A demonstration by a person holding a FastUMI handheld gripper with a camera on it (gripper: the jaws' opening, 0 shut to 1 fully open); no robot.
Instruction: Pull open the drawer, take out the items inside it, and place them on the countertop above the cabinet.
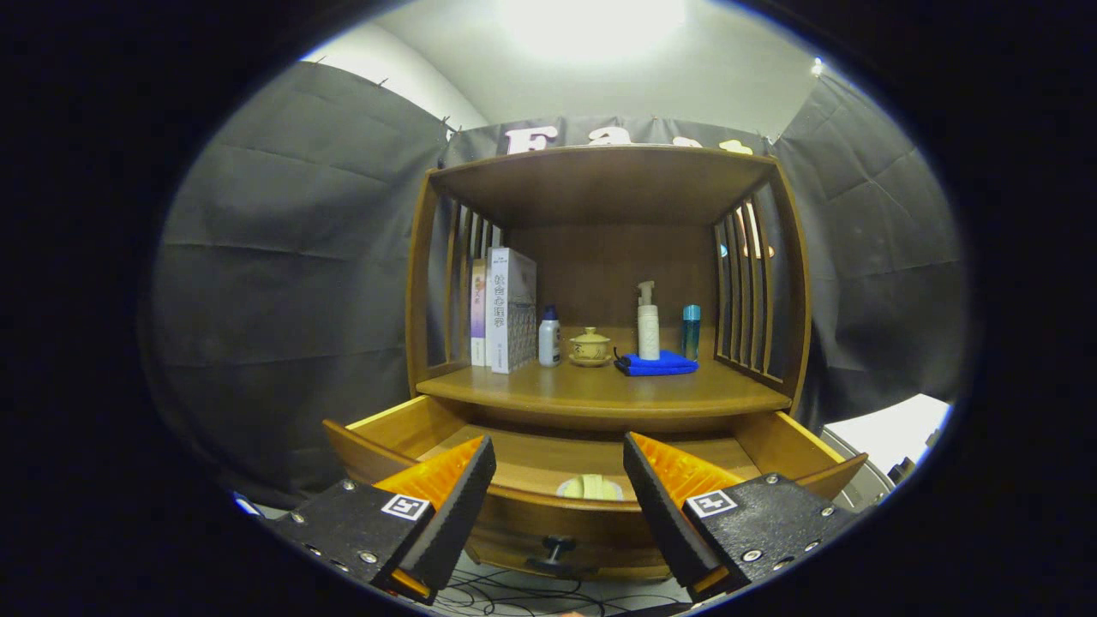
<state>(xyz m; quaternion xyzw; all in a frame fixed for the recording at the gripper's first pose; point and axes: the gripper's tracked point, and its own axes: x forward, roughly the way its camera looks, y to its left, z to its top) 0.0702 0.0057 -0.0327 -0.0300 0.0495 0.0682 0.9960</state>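
tongs [559, 506] — spread wide, holding nothing | drawer [591, 467] pulled open under the surface [600, 390] | pale round item [590, 488] inside, just behind drawer front, between the fingers | step: descend straight over it, centre — then close gently

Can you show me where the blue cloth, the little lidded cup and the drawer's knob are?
blue cloth [656, 365]: gripper view, middle of its folded top.
lidded cup [590, 346]: gripper view, its body.
drawer's knob [559, 545]: gripper view, its head.

Bright overhead glare, fisheye-warped edges
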